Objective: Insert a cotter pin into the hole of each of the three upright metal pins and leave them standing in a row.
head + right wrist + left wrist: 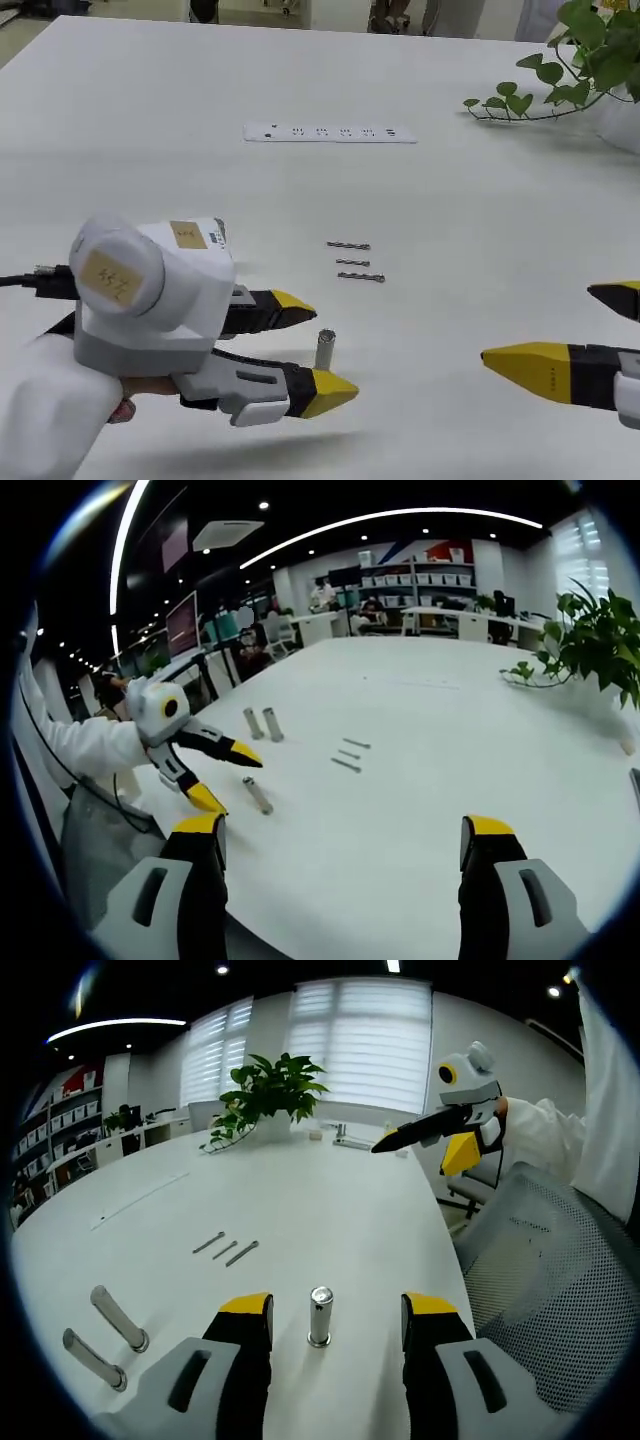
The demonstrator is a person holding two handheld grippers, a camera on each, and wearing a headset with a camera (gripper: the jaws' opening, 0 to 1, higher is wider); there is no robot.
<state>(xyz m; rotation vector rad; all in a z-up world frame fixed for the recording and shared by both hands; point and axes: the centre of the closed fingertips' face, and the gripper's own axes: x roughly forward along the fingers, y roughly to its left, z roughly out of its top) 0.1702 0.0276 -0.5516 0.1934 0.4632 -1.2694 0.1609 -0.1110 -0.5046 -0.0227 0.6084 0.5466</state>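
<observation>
Standing wide open, the left tool [338, 1308] has its two yellow-tipped jaws on either side of one upright metal pin [320, 1315]. There is a clear gap on each side, so it grips nothing and touches nothing. The pin stands on the white counter [450, 200], just inside the jaw tips. In the head view this tool lies roughly level and points to the right, one jaw on the far side of the pin and one on the near side. A hand [140, 385] in a white sleeve [50, 410] holds it from below and behind.

The right tool [542, 323] is also spread wide and holds nothing. It comes in from the right edge of the head view, points left towards the pin, and is well apart from it.

Two more metal pins [253, 723] stand side by side on the counter beyond the left tool, as the right gripper view shows. Three cotter pins [352, 262] lie flat in a short stack of parallel lines, near the upright pin and farther up the counter. None of them is in a pin.

A white power strip [330, 133] lies farther back, and a leafy plant [590, 50] sits at the far right corner.
</observation>
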